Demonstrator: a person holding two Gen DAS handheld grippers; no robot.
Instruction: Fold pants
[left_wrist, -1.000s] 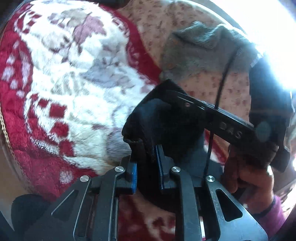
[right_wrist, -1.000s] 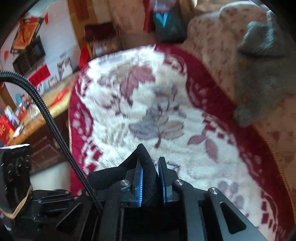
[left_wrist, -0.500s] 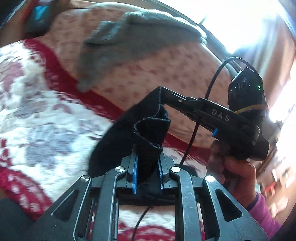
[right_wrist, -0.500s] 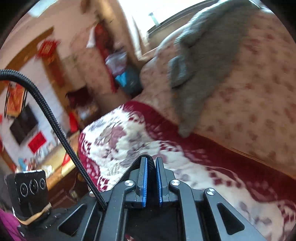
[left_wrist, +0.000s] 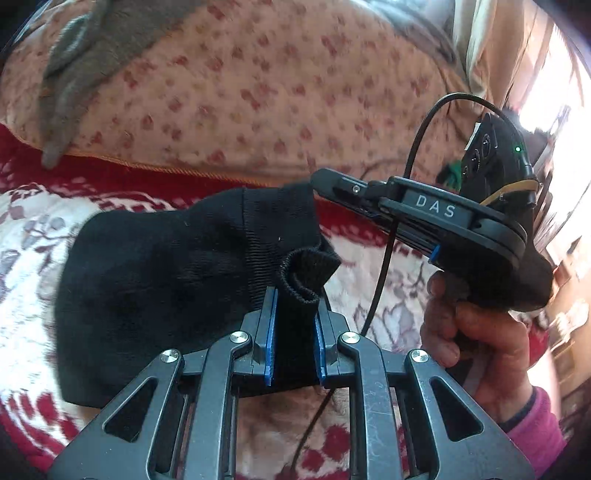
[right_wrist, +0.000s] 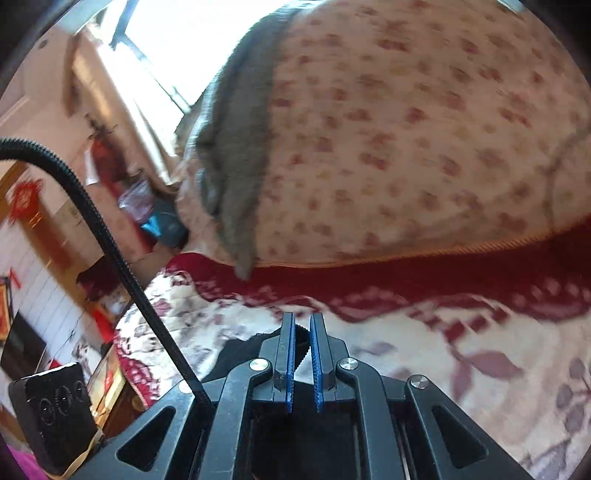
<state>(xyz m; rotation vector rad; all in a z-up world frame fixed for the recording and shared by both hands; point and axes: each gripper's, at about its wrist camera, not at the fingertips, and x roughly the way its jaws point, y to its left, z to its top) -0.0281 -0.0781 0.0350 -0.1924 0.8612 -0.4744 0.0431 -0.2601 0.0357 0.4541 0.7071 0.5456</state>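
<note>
1. Two grippers, both pinching the same black pants, which hang in the air above a red-and-white floral blanket.
2. Left gripper: blue pads clenched on a bunched fold of the ribbed waistband. Fabric fills the gap between the pads and a rolled hem loop sticks up just past the fingertips.
3. Rest of the garment spreads left and forward of the left fingers, draped down toward the blanket. Lower edge is hidden behind the gripper body.
4. Right gripper, seen in the left wrist view: tip sits on the far upper corner of the waistband, coming in from the right. Held by the person's right hand, pink sleeve at the wrist.
5. Right wrist view: right gripper pads nearly together, narrow gap, a thin edge of black fabric caught between them low down. More fabric bulges out just left of the fingers.
6. Waistband runs taut-ish between the two pinch points, left gripper nearer, right gripper farther.
7. Behind: floral-print cushion with a grey cloth draped over it. Black cable loops from the right gripper.
</note>
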